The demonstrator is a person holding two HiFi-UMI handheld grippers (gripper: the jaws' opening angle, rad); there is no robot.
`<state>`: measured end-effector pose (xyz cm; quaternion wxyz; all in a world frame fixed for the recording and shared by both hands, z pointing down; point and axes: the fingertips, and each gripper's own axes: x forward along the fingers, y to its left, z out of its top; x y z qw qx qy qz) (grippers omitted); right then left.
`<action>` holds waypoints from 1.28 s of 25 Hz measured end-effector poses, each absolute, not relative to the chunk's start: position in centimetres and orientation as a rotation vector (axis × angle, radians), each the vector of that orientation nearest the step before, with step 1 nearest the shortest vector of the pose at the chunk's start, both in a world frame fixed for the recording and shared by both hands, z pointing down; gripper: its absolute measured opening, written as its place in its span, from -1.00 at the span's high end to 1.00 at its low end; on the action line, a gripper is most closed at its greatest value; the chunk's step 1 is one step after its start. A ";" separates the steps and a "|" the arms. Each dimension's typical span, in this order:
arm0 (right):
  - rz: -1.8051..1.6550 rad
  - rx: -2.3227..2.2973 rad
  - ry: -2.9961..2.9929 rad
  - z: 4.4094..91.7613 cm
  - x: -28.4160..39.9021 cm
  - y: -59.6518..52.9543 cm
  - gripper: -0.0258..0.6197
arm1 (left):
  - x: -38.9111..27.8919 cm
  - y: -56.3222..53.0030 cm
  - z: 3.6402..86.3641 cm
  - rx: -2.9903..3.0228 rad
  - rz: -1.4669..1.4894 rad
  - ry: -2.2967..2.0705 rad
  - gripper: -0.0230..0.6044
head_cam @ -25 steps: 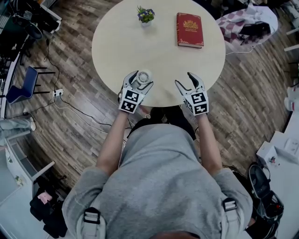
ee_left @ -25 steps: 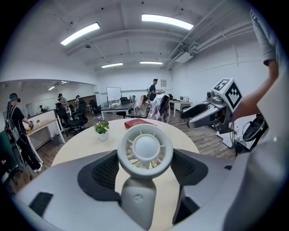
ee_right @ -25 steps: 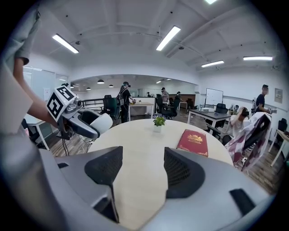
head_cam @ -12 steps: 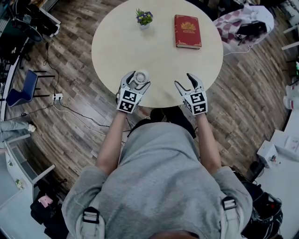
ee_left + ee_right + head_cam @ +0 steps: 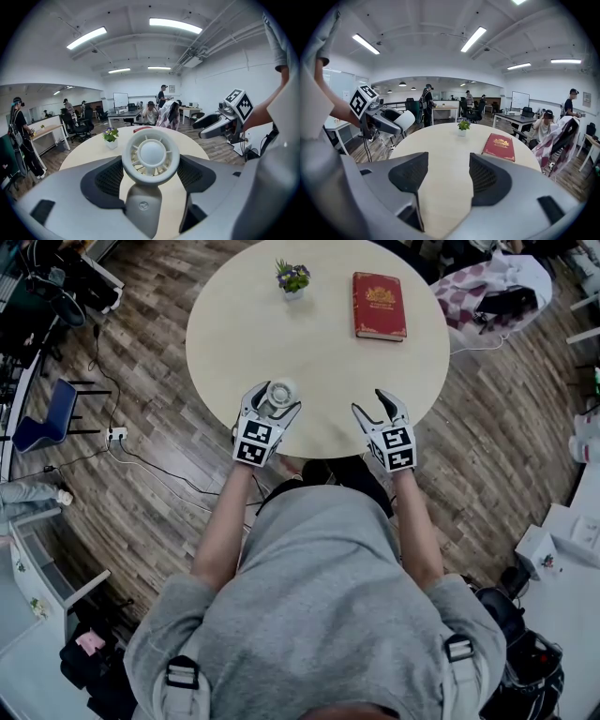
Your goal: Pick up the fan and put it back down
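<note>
A small white desk fan (image 5: 282,392) with a round head is at the near edge of the round beige table (image 5: 319,343). My left gripper (image 5: 279,397) is shut on it. In the left gripper view both pads touch the ring of the fan's head (image 5: 151,154), and its stand hangs down between the jaws. Whether the base rests on the table I cannot tell. My right gripper (image 5: 369,401) hovers over the table's near edge to the right; its jaws are closing with nothing between them (image 5: 447,164).
A red book (image 5: 380,304) lies at the table's far right and a small potted plant (image 5: 292,277) stands at the far middle. Wooden floor, cables and chairs surround the table. Several people sit and stand at desks in the background.
The left gripper's jaws have drawn in a little about the fan and shifted slightly left. The right gripper has stayed where it was.
</note>
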<state>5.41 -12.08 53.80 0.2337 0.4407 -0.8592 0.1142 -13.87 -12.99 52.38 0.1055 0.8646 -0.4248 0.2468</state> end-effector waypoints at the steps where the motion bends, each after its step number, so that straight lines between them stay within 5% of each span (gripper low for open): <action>1: 0.314 1.208 -2.359 53.9 5.3 -12.1 0.05 | -13.9 -13.1 52.5 2.548 0.726 -1.251 -0.25; 32: 0.446 1.109 -2.335 58.8 5.1 -13.7 0.05 | -13.2 -14.1 58.4 2.437 0.825 -1.165 -0.25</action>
